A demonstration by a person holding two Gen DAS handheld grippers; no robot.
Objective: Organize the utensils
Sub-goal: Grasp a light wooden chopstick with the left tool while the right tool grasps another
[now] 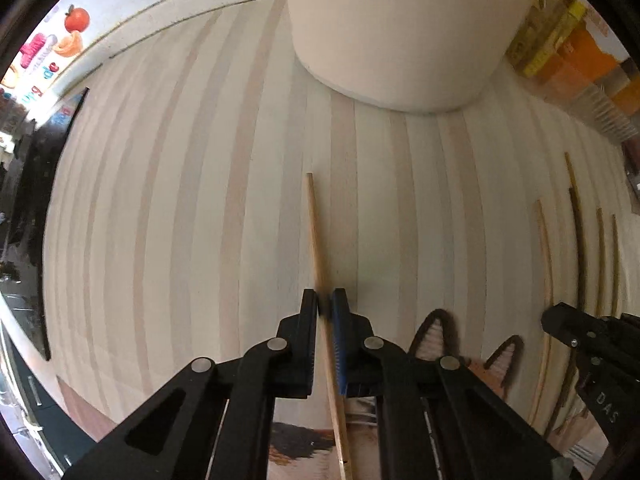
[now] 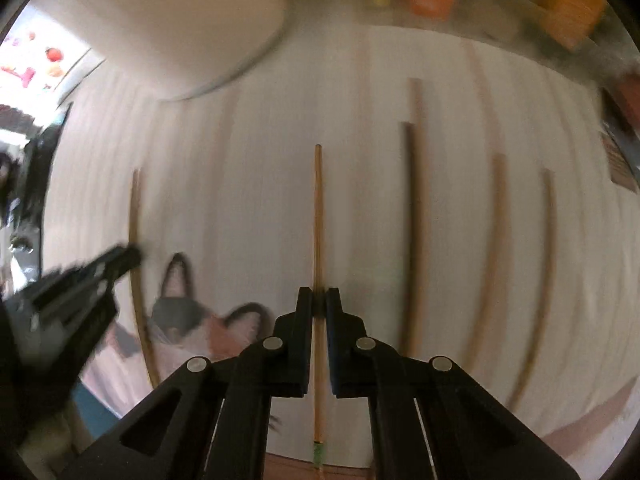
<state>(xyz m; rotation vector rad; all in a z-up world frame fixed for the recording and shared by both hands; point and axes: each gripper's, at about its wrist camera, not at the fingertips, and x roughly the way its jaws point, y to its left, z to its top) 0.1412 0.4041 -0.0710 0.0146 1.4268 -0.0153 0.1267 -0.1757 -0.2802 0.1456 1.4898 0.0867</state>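
In the left wrist view my left gripper is shut on a pale wooden chopstick that lies on the striped mat and runs back between the fingers. My right gripper is likewise shut on a thinner chopstick with a green band near its close end. Each gripper shows in the other's view: the right gripper at the far right, the left gripper blurred at the left. A big white cylindrical container stands at the back of the mat.
Several more chopsticks lie side by side to the right of my right gripper. Yellow and orange boxes stand behind them. A cat-eared picture shows near the mat's front edge. A dark edge borders the left.
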